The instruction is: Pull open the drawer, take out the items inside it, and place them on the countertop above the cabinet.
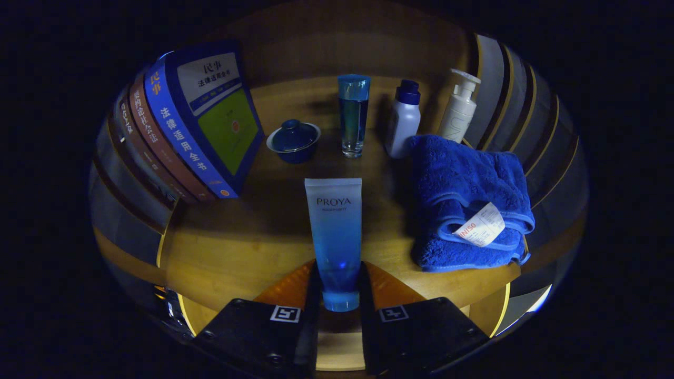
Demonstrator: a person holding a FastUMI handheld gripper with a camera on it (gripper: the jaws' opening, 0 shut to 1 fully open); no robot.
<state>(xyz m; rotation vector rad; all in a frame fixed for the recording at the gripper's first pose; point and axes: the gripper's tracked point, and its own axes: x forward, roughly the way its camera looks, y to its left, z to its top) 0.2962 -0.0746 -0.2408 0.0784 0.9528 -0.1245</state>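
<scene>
Right at your fingertips, the gripper (339, 287) is clamped on the blue tube (334, 231), both fingers pressing its lower end near the cap, so you've got a firm hold on it. That tube stands cap-down between the fingers, over the near edge of the wooden countertop (247, 247). It looks like you're in the placing step: the tube reads as an item out of the drawer, about to be set down, though whether its cap touches the wood yet, you can't tell from here.

How much is left? The drawer itself isn't something you can judge from this angle, so whether more items wait inside is unknown.

Now the count on the countertop. One folded blue towel (463, 195) just to the right of the tube, with a paper tag on it. Beyond the fingers, one lidded blue bowl (293, 139), one clear tall bottle (353, 116) with blue liquid, one white bottle with a dark cap (403, 121), and one white pump bottle (459, 108), in a loose row. Off to the left, a leaning stack of books (184, 126), three or four spines; the far ones blur together.
</scene>
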